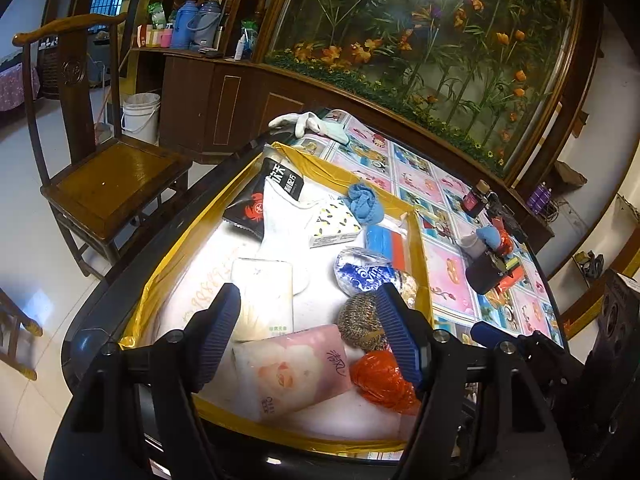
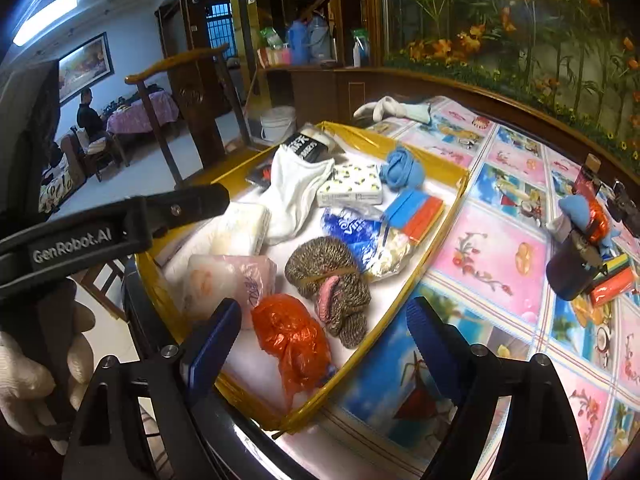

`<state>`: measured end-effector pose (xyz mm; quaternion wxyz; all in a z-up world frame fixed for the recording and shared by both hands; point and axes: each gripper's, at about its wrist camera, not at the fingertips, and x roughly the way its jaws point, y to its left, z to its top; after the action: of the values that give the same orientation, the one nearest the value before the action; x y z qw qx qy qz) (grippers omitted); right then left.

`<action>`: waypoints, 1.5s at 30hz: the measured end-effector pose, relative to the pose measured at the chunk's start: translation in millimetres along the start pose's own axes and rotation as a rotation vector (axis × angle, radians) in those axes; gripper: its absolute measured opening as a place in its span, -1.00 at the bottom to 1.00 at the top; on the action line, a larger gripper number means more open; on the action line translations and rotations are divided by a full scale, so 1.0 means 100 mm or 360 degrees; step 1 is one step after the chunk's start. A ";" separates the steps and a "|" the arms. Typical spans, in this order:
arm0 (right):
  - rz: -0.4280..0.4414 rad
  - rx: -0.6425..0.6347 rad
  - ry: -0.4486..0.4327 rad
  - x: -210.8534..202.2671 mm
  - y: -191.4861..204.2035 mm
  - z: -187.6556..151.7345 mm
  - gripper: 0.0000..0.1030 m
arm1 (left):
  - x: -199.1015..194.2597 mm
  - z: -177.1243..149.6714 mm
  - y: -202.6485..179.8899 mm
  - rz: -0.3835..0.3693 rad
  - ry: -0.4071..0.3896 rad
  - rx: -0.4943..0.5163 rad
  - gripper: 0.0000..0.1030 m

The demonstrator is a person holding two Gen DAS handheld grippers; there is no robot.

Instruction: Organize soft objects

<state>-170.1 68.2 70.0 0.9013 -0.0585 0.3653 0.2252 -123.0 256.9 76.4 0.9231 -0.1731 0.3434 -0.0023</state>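
Note:
A yellow-rimmed box (image 1: 422,248) on the table holds soft things: a pink tissue pack (image 1: 296,372), an orange plastic bag (image 1: 382,380), rolled speckled socks (image 1: 360,320), a white sock (image 1: 288,220) and a blue sock ball (image 1: 364,202). My left gripper (image 1: 308,312) hovers open over the box's near end, its pads clear of the packs below. In the right wrist view my right gripper (image 2: 324,320) stands wide open above the orange bag (image 2: 292,340), which lies loose in the box beside the speckled socks (image 2: 328,276). Nothing is held.
A dark cup (image 2: 572,272) stuffed with small items stands on the patterned tablecloth to the right. A white glove (image 1: 300,122) lies at the table's far edge. A wooden chair (image 1: 112,184) and a white bucket (image 1: 140,116) stand left of the table. A person (image 2: 90,116) sits far off.

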 end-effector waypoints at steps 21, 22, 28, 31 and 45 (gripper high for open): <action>-0.0021 0.0367 -0.0060 -0.38 -0.81 -0.26 0.69 | -0.08 -0.09 -0.52 -0.0072 0.0037 0.0148 0.36; -0.0025 0.0378 -0.0060 -0.40 -0.85 -0.28 0.69 | -0.08 -0.10 -0.57 -0.0079 0.0044 0.0163 0.36; -0.0045 0.0452 -0.0069 -0.49 -1.08 -0.36 0.69 | -0.05 -0.18 -0.91 -0.0120 0.0083 0.0294 0.41; -0.0063 0.0499 -0.0075 -0.53 -1.22 -0.40 0.70 | -0.02 -0.24 -1.10 -0.0153 0.0109 0.0368 0.44; -0.0207 0.0743 -0.0067 -0.76 -1.91 -0.70 0.70 | 0.17 -0.59 -2.04 -0.0295 0.0275 0.0683 0.44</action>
<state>-176.5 -148.6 59.7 0.9105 0.1328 0.3840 0.0772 -123.8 44.6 89.7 0.9017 -0.0031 0.3955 -0.1746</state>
